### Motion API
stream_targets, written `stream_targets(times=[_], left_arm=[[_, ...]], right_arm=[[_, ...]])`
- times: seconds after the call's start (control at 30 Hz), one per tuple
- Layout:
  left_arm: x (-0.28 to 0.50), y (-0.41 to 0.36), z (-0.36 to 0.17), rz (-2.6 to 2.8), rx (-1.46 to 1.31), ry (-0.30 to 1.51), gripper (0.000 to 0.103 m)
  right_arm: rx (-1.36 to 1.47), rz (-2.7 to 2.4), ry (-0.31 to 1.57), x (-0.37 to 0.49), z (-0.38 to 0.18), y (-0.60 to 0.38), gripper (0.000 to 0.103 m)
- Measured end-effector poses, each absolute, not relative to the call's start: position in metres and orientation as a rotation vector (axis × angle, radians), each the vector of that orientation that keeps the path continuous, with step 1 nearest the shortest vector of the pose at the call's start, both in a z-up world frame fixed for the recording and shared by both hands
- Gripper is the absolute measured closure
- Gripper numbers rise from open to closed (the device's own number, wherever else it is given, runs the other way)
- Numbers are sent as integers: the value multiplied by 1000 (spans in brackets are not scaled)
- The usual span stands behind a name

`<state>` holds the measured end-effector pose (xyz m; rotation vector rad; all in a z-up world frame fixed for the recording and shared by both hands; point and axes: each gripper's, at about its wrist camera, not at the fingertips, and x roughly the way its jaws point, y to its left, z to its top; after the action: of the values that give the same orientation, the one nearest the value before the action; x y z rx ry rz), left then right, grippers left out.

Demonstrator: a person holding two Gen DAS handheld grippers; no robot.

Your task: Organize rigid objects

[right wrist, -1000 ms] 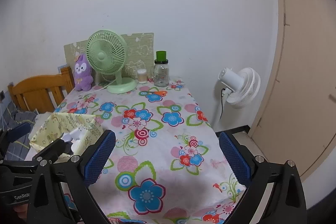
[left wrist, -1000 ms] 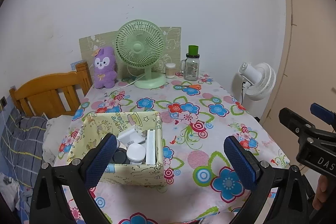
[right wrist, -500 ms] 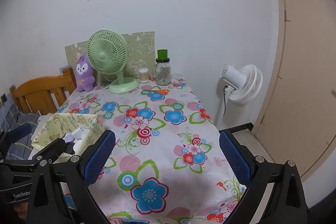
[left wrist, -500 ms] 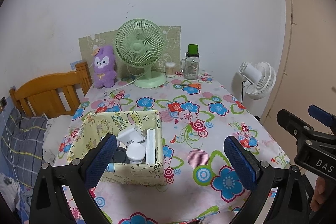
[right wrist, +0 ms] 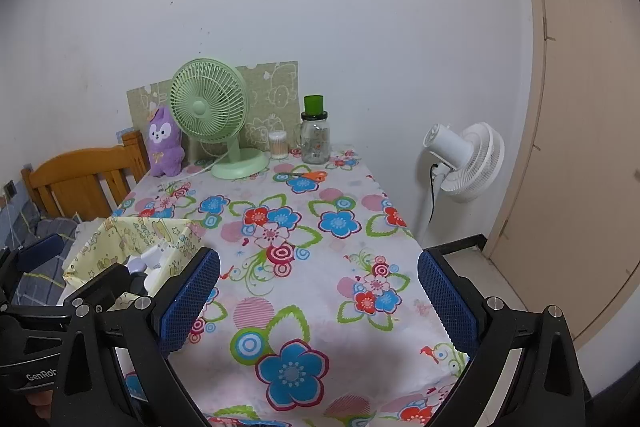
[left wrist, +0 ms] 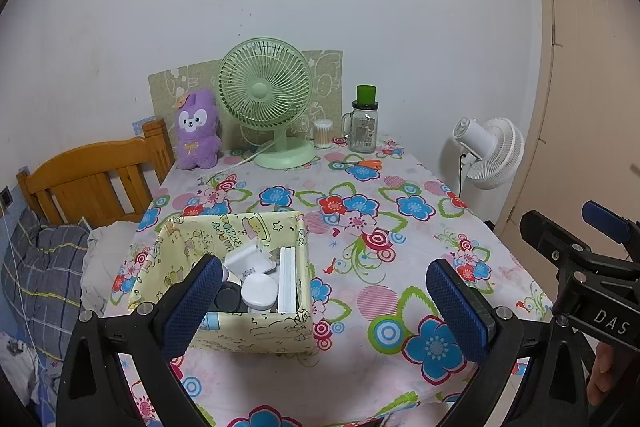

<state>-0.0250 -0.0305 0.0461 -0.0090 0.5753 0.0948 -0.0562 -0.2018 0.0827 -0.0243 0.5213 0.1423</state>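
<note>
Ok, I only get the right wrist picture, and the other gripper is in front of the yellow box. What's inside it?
Observer: A white plug adapter lies toward the back of the yellow box.
Operator: Is that the only thing?
Observer: No, a white round container sits in front of the adapter, next to a dark round thing I can't name.
Operator: Is there something on the side nearest my gripper?
Observer: Yes, a flat white case stands on its edge against that wall.
</note>
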Motion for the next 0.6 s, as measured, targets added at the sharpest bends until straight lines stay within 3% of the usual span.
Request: stream_targets(times=[0.6], left_arm=[[-24, -31, 43, 93, -11, 581, 0]], right_arm=[[-16, 138, 520, -56, 79, -200, 2]])
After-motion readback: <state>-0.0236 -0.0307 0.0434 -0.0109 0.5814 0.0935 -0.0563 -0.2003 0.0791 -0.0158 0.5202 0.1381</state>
